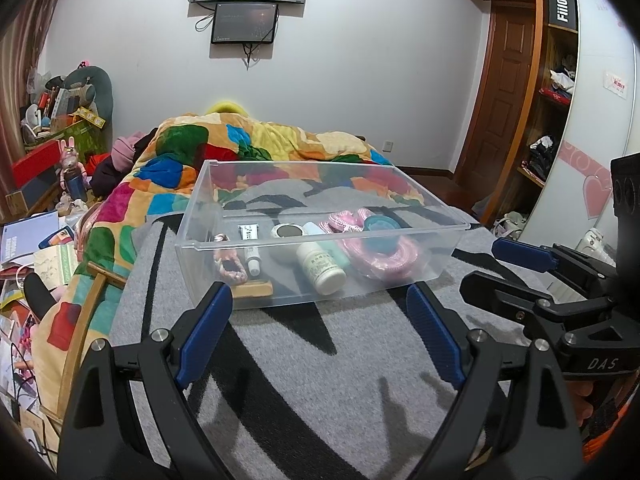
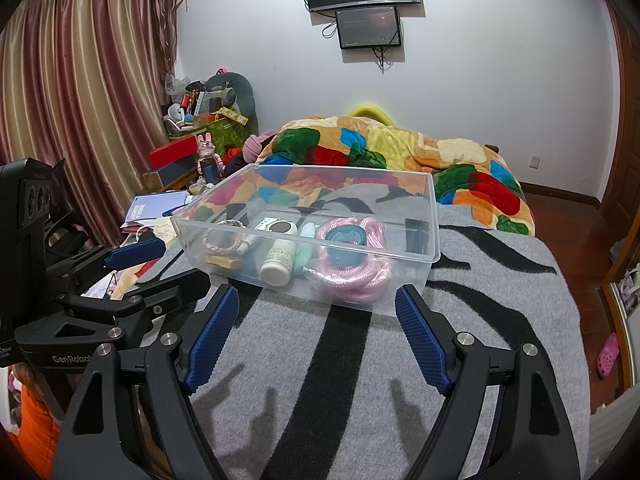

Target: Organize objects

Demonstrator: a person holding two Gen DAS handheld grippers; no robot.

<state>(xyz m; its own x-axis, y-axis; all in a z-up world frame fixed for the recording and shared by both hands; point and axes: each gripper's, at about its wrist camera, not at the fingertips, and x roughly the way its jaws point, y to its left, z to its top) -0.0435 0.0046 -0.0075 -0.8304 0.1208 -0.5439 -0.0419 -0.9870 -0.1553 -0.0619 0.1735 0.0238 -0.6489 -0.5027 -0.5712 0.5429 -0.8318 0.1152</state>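
a clear plastic bin [image 1: 320,236] sits on a grey zebra-striped blanket [image 1: 320,360] on the bed, holding a white bottle [image 1: 322,268], a coiled pink rope [image 1: 384,256], a teal lid [image 1: 382,226] and a braided bracelet [image 1: 230,266]. the left hand-held gripper [image 1: 320,312] and right hand-held gripper [image 2: 316,312] hover just short of the bin, fingers spread wide and grasping nothing.

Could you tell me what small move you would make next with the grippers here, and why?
Probably ease the right hand-held gripper forward over the clear bin's near wall toward the pink rope. Both grippers are open and empty, short of the bin, and the rope lies nearest that one.
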